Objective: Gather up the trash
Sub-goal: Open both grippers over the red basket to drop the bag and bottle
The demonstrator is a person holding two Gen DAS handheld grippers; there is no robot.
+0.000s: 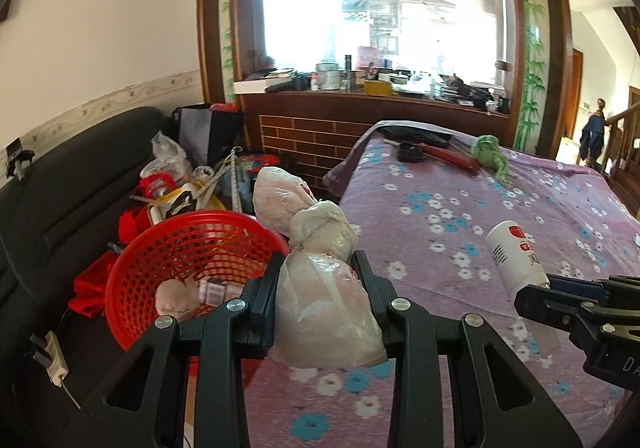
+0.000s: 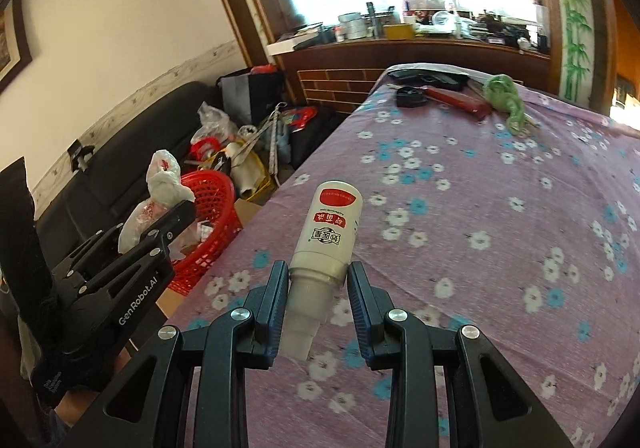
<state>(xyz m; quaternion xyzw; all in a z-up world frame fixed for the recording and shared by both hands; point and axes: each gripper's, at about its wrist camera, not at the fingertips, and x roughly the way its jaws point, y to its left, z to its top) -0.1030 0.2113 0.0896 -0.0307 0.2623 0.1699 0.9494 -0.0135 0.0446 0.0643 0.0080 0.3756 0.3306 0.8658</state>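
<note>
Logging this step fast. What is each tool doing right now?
Left tool: closed on the knotted plastic bag, beside the red basket.
Right tool: around the white bottle; a gap shows on one side, so grip cannot be told.

Thin, crinkled, translucent plastic is seen on the knotted bag (image 1: 320, 280), with a faint sheen. The basket (image 1: 188, 248) is of glossy red plastic, moulded as open lattice. The bottle (image 2: 328, 232) is of smooth white plastic with a printed red label; its cap end looks frosted. A matt woven cloth with a flower print is spread over the table (image 2: 500, 228). Matt black plastic and bright metal screw heads are noted on the left gripper (image 1: 318, 268) and the right gripper (image 2: 318, 280). The sofa (image 1: 60, 199) looks like dark, dull leather.
</note>
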